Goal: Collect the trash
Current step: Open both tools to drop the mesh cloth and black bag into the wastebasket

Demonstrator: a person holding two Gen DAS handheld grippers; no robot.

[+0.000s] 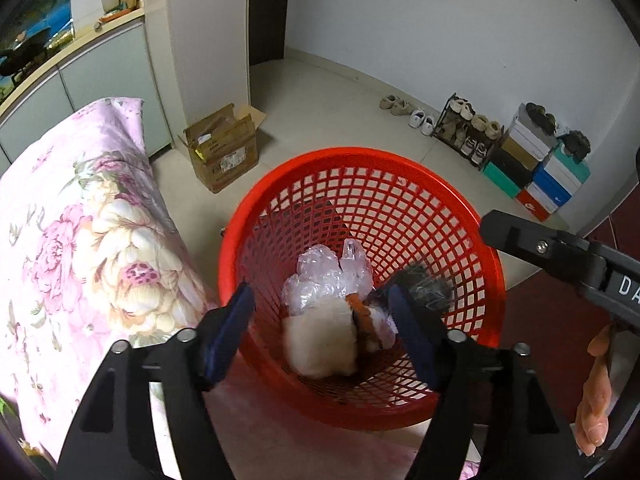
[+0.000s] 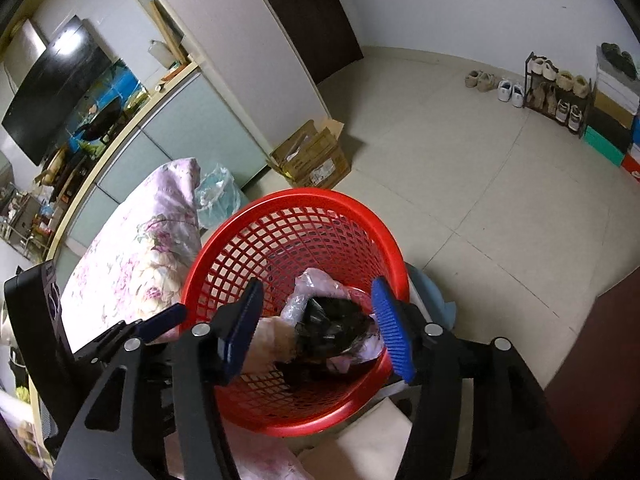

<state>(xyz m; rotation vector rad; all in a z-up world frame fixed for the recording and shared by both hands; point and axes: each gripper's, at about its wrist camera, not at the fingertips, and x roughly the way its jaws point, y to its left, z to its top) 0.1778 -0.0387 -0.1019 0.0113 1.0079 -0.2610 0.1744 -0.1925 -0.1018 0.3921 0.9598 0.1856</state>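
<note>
A red mesh basket (image 1: pixel 360 160) stands on the floor beside the bed, and both grippers hang over its mouth. My left gripper (image 1: pixel 320 292) is open, its blue pads apart and touching nothing. Below it in the basket lie crumpled clear plastic (image 1: pixel 320 272), a blurred whitish lump (image 1: pixel 320 344) and an orange scrap (image 1: pixel 358 312). My right gripper (image 2: pixel 316 286) is open too. A crumpled black bag (image 2: pixel 336 328) lies in the basket (image 2: pixel 304 196) under its fingers, close to the right pad (image 2: pixel 390 332) but loose. A person's hand (image 1: pixel 596 392) holds the right gripper's handle.
A pink floral quilt (image 1: pixel 80 240) rises on the left, against the basket. An open cardboard box (image 1: pixel 224 152) sits on the tiled floor behind. A shoe rack (image 1: pixel 468 132) and stacked shoeboxes (image 1: pixel 536 168) line the far wall. A pale blue plastic bag (image 2: pixel 216 196) lies beside the quilt.
</note>
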